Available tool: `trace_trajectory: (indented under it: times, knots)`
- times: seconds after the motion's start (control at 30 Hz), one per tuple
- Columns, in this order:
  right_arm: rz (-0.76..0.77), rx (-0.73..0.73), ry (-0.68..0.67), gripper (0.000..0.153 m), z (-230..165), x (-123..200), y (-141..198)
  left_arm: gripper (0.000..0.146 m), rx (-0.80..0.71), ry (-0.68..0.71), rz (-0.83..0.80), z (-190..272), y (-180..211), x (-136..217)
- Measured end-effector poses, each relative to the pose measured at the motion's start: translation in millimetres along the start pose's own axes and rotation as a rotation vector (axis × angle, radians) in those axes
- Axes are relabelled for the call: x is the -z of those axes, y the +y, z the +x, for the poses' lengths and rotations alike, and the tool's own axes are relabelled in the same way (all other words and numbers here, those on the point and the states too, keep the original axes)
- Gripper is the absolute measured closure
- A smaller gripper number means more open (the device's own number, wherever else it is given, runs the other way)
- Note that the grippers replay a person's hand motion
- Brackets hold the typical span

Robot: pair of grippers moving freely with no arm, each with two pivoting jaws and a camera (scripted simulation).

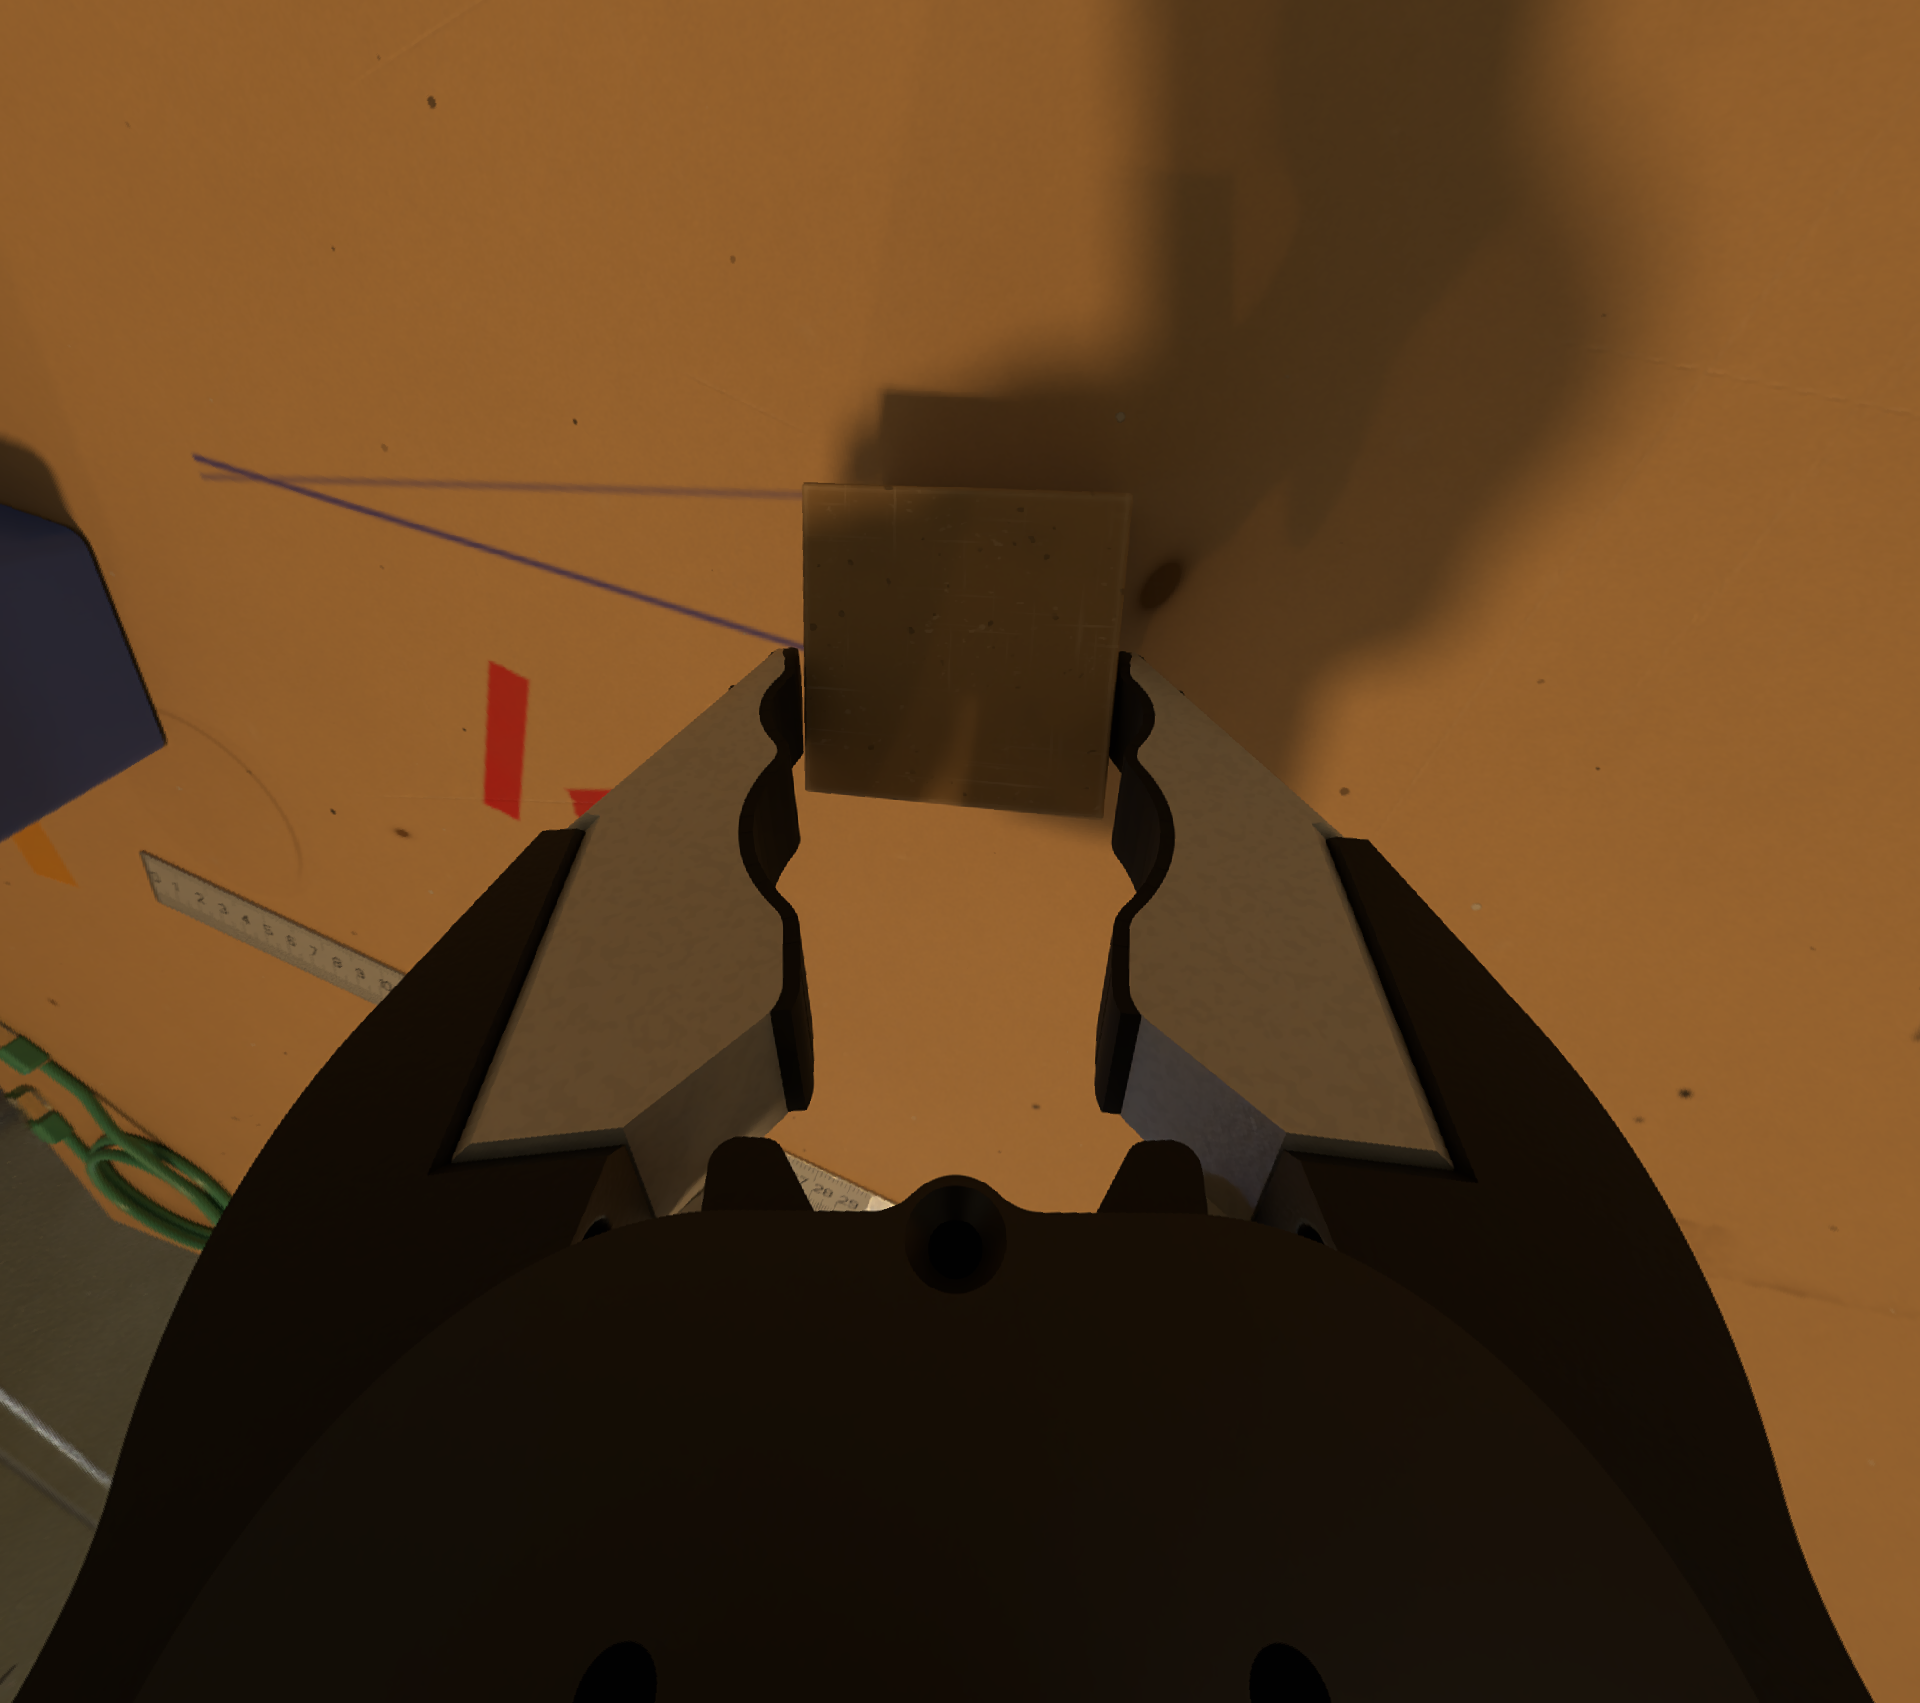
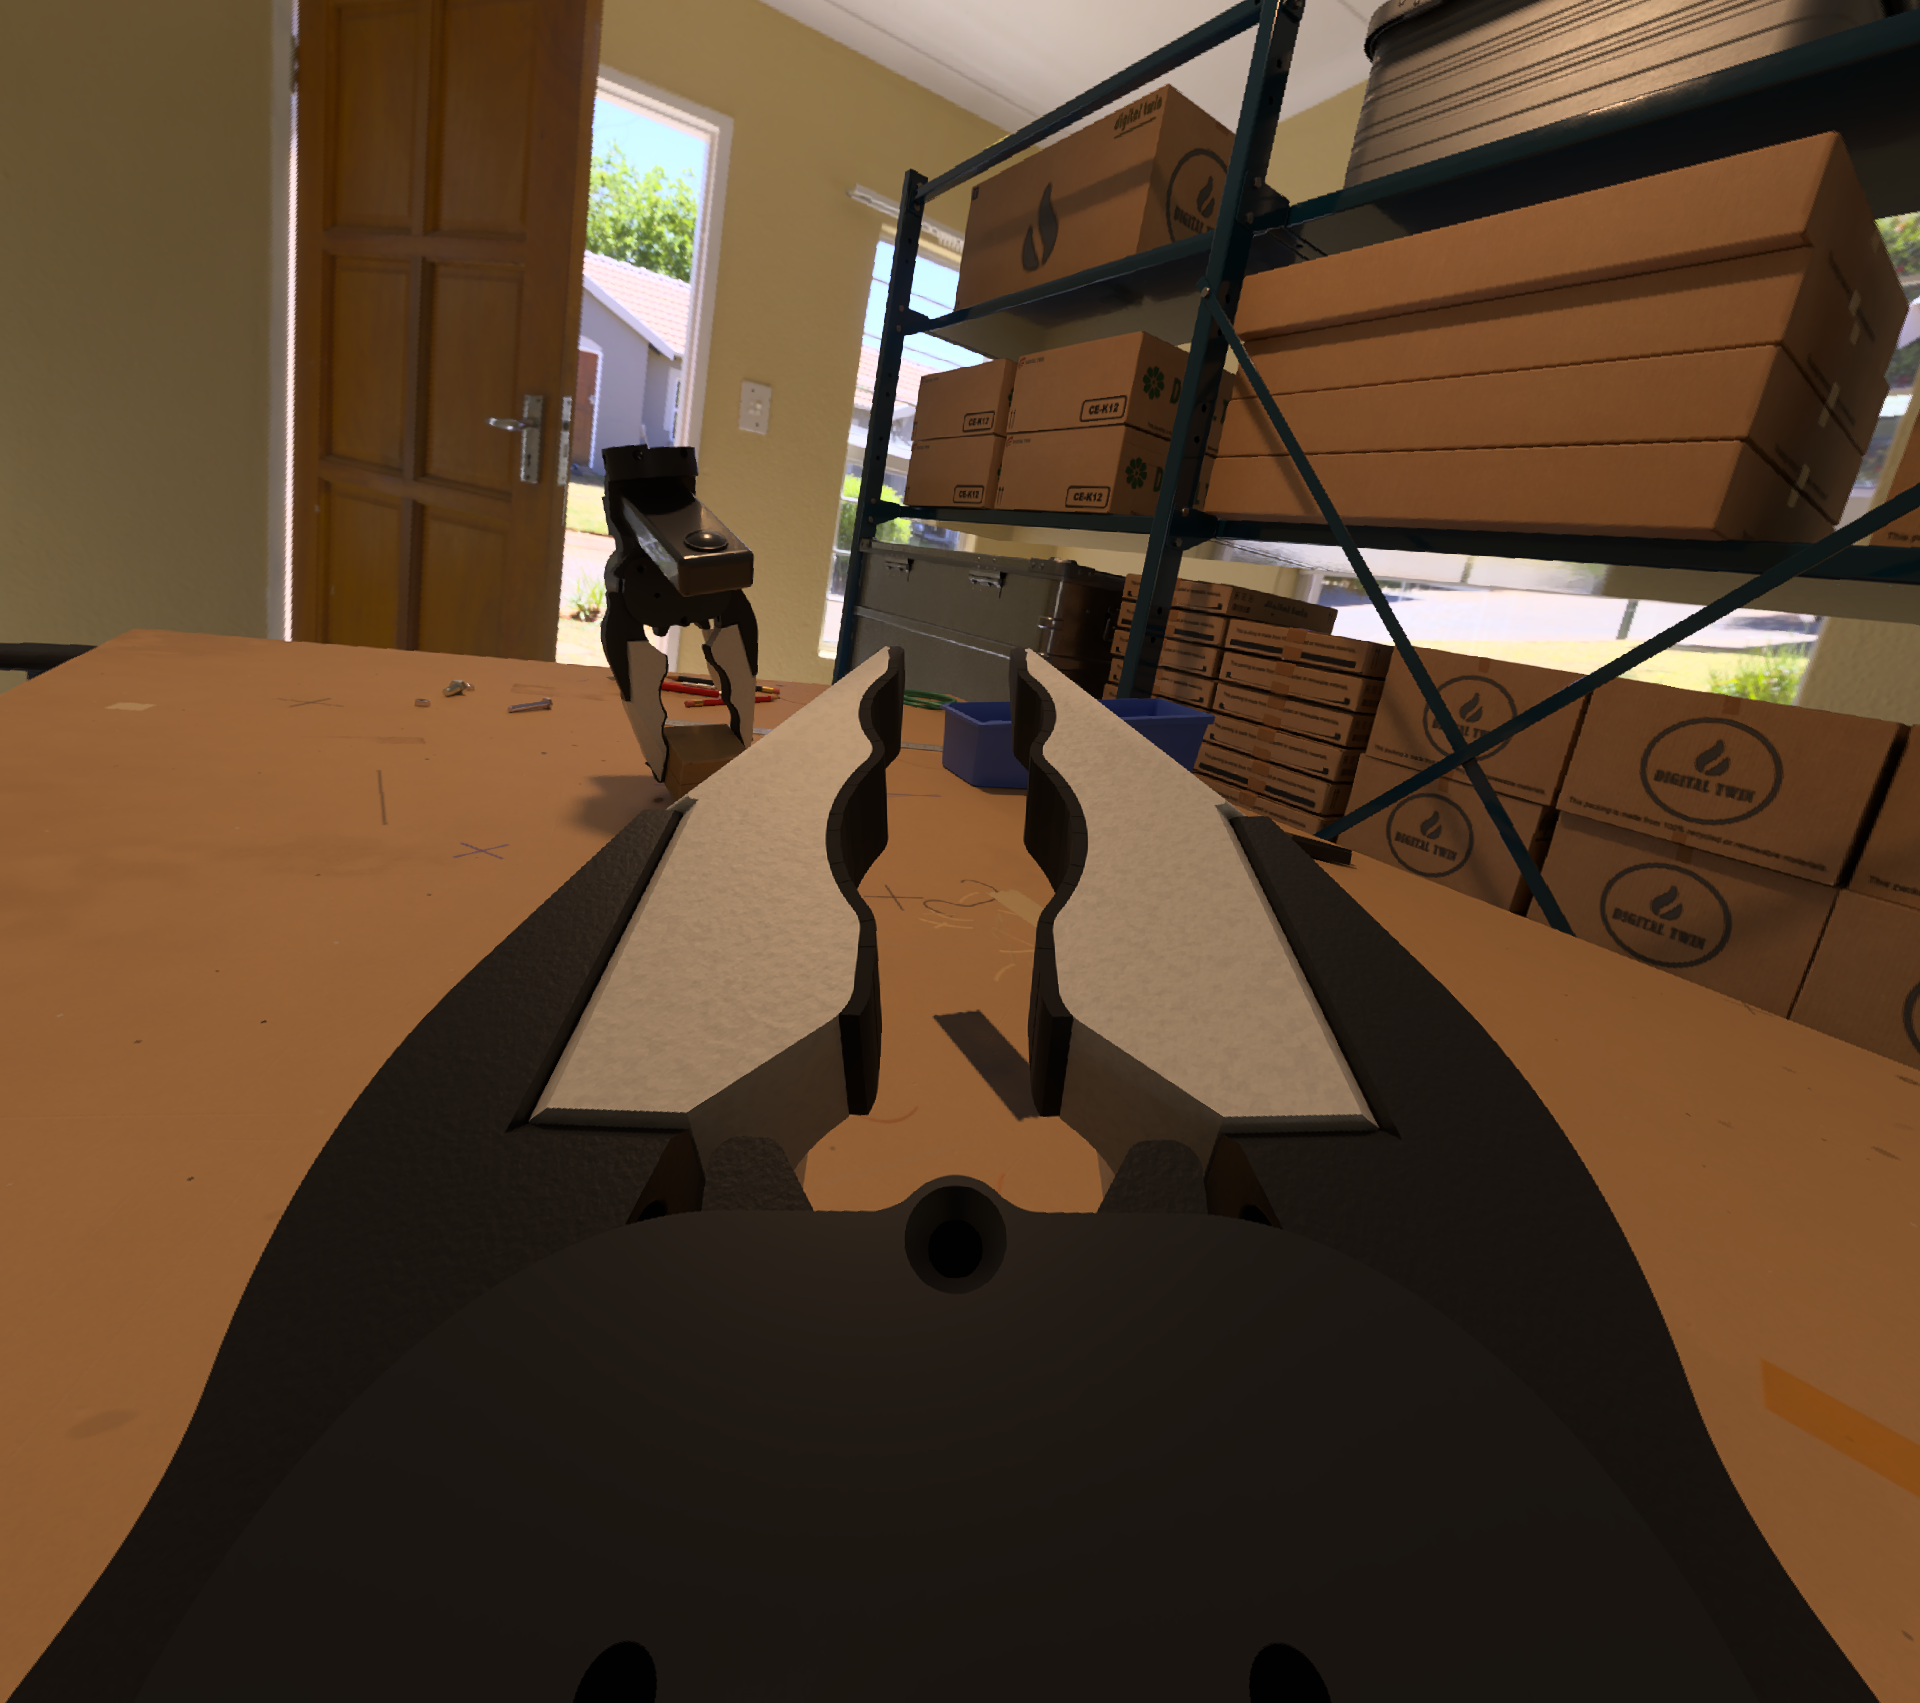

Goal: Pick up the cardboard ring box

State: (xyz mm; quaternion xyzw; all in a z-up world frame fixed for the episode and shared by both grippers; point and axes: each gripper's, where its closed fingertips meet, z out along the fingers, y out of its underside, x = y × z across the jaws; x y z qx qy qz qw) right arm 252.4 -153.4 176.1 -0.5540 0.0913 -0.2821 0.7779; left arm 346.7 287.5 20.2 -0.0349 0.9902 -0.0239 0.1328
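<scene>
The cardboard ring box (image 1: 961, 651) is a small tan square box on the brown tabletop (image 1: 520, 199). My left gripper (image 1: 956, 677) points down at it, and its two fingertips press the box's left and right sides, shut on it. In the right wrist view the left gripper (image 2: 694, 744) stands far off on the table with the box (image 2: 694, 749) between its fingers. I cannot tell whether the box is off the surface. My right gripper (image 2: 956, 666) hovers low over the table, its fingers a little apart and empty.
A blue bin (image 1: 62, 666) lies left of the box and shows in the right wrist view (image 2: 987, 744). A ruler (image 1: 270, 926), green wire (image 1: 135, 1175) and red tape (image 1: 506, 739) lie nearby. Screws (image 2: 530, 704) are on the table. Shelves of cartons (image 2: 1507, 406) stand at the right.
</scene>
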Motion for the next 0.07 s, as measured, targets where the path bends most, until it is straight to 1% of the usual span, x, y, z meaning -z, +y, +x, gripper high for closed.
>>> trace_trajectory:
  times: [0.07]
  knots:
    - [0.002, 0.001, -0.001, 0.133, -0.1, 0.2, -0.3, 0.086, 0.013, -0.005, 0.01, -0.6, 1.3, -2.5]
